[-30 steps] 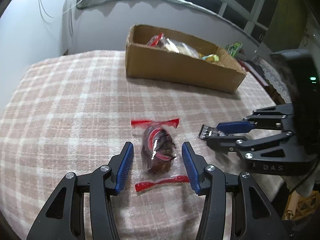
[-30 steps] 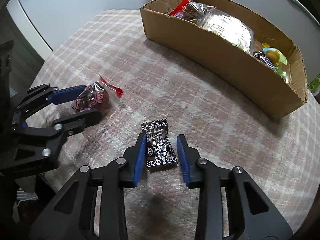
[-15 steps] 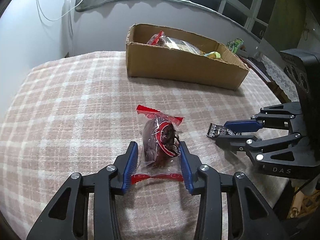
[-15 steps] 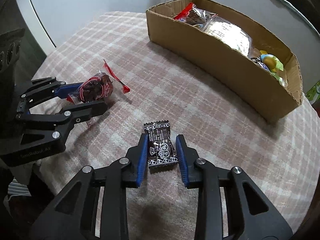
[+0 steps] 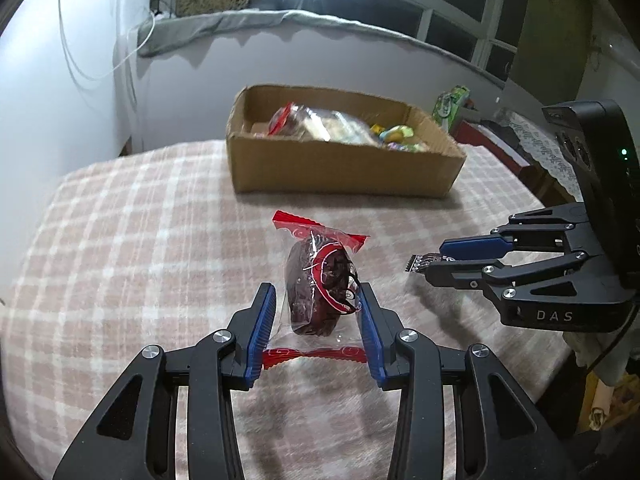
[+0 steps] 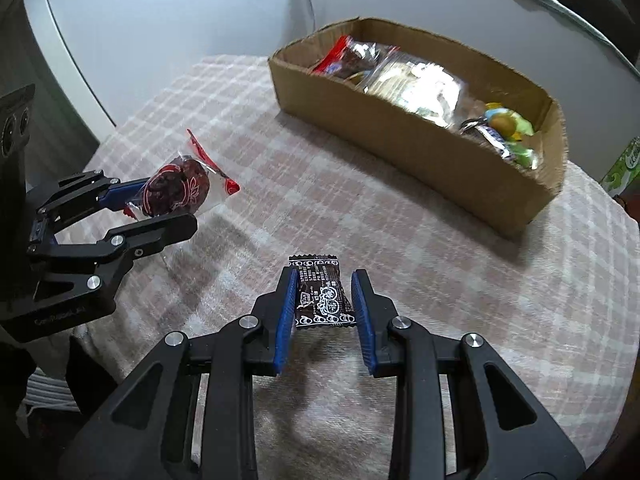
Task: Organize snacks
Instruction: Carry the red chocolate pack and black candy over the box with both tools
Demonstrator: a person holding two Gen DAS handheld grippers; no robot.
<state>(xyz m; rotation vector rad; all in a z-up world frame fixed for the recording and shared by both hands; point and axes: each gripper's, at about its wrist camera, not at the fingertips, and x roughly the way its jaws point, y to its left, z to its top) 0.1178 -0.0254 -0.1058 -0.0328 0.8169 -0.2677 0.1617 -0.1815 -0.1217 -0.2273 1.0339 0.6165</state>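
- Right now two snacks are off the table, one in each tool: a clear, red-edged packet (image 5: pixel 320 288) with something dark inside, and a small black candy wrapper (image 6: pixel 322 298) with white print.
- Looking along the left gripper (image 5: pixel 316 320), its blue pads are pressed against the sides of the red-edged packet, which stands up between them with its top seal pointing at the box.
- From the other side, that packet (image 6: pixel 178 188) hangs above the checked tablecloth (image 6: pixel 360 220), so it looks lifted rather than resting.
- Over on the right gripper (image 6: pixel 324 308), the fingers are closed onto the black wrapper, which sticks out past the tips; the cloth under it is blurred and shadowed, so I judge it is held clear of the table.
- Beyond both, the cardboard box (image 6: pixel 400 136) sits at the far side of the table, well apart from either snack.
- Inside it already lie another red-edged packet, a pale clear bag and a few small bright sweets, so part of the sorting seems done.
- As far as I can see, no other loose snacks remain on the cloth.
- What is left, I'd say, is to carry these two across and drop them into the box.
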